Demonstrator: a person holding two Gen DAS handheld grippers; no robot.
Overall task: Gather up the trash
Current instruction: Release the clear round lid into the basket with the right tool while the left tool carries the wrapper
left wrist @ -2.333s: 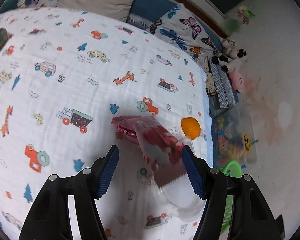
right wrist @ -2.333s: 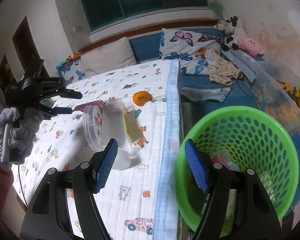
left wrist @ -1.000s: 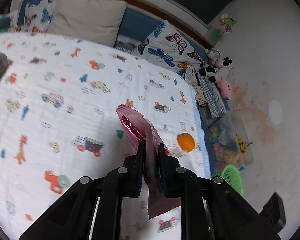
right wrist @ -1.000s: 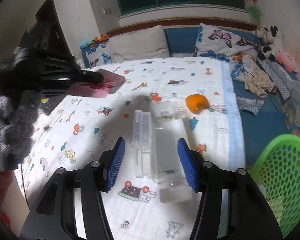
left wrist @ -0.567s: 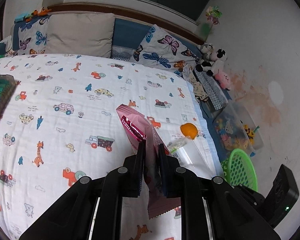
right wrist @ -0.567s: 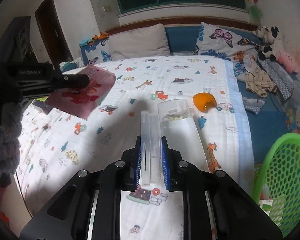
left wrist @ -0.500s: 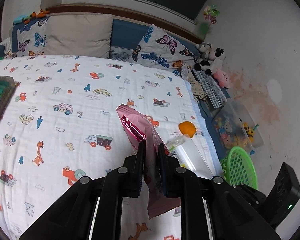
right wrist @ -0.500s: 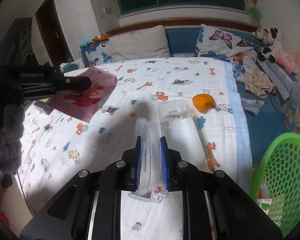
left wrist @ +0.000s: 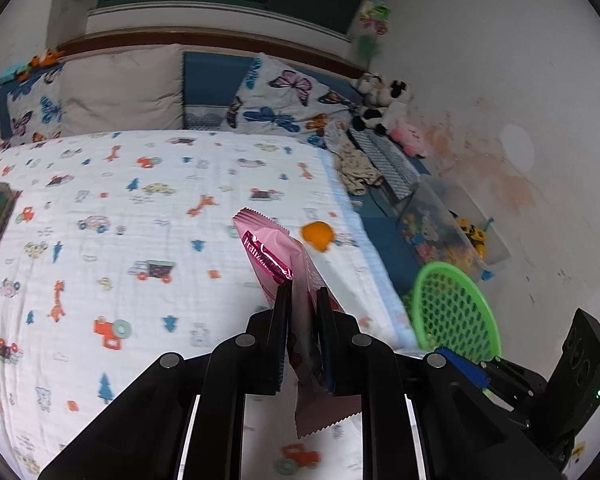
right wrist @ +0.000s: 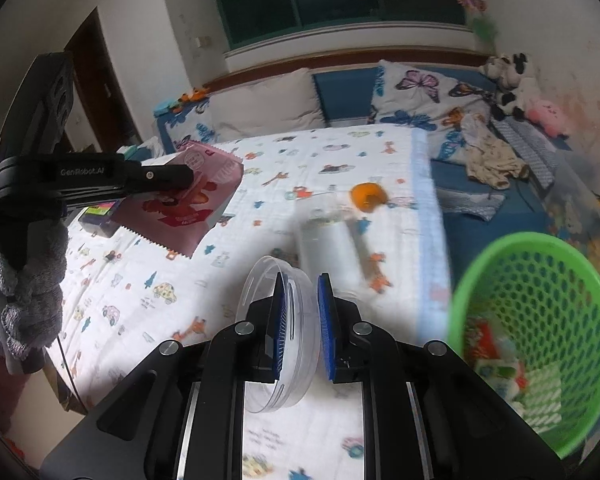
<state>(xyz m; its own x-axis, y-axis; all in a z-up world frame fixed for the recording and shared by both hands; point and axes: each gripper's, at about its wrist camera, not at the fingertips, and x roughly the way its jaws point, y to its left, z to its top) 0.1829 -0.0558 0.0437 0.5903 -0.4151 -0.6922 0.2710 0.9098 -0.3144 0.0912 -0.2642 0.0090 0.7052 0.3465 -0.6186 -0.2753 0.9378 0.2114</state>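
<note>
My left gripper is shut on a pink snack wrapper, held off the white printed blanket. The right wrist view shows that gripper at the left with the wrapper hanging from it, in a grey-gloved hand. My right gripper is shut on a round clear plastic lid. A clear cup lies blurred just beyond; whether it joins the lid I cannot tell. An orange peel rests near the blanket's right edge. The green basket holds some wrappers.
Pillows and plush toys line the far end of the bed. Clothes and a clear toy box lie between the bed and the wall, beyond the basket. A dark box sits on the blanket's left side.
My right gripper has shut on the clear lid and raised it. The left gripper has risen with the pink wrapper. Both views have swung toward the green basket.
</note>
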